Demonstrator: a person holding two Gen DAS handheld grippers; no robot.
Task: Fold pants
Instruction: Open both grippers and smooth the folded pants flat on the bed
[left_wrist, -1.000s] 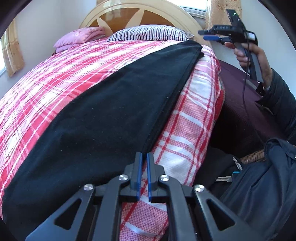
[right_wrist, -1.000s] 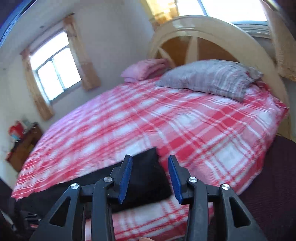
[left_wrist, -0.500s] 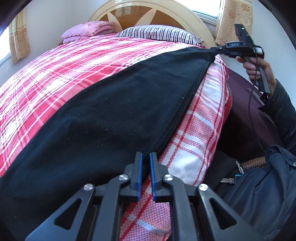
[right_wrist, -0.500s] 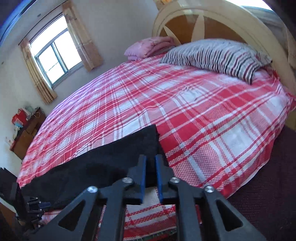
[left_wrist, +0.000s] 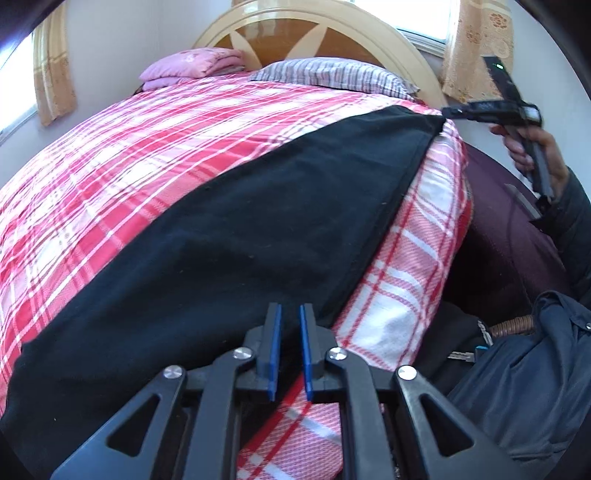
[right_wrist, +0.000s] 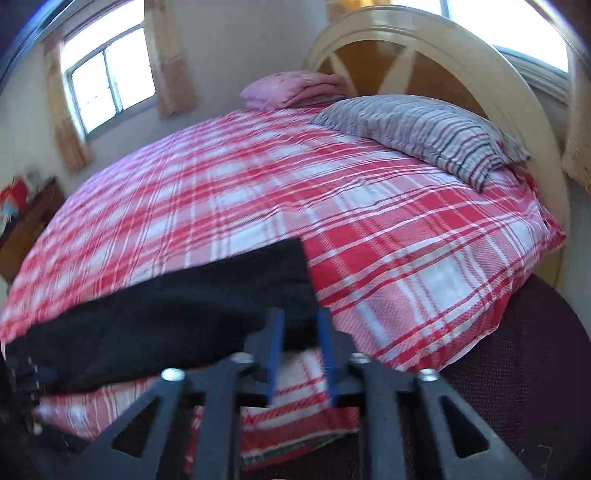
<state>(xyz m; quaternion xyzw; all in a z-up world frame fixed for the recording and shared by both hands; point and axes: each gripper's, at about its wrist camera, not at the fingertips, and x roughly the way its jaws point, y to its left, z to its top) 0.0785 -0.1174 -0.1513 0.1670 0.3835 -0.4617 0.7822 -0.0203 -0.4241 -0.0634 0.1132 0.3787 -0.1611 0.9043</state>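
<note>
The left gripper first: we see its blue pads standing a narrow slit apart, not pressed together. They sit right over the near edge of the black pants. Dark cloth shows through the slit up top and red plaid lower down, and nothing looks pinched.

Over to the right gripper, and its jaws are opening as we watch, spread a fair way. The corner of the pants lies between and just beyond the pads, and neither pad presses on it. From the left wrist we catch the same gripper with its nose at the far corner of the cloth, a hand wrapped round its handle.

The pants themselves lie flat in one long dark band along the near side of the bed, on the red-and-white plaid cover. They run from under the left gripper up towards the striped pillow.

Now the trouble spots. The right wrist view is smeared, so we cannot make out exactly where the pads meet the cloth. The near end of the pants slips under the left gripper's frame and off the picture's edge. The person is cut down to a hand, a dark sleeve and a bundle of navy jacket at the right rim. We cannot tell waistband from hem.
</note>
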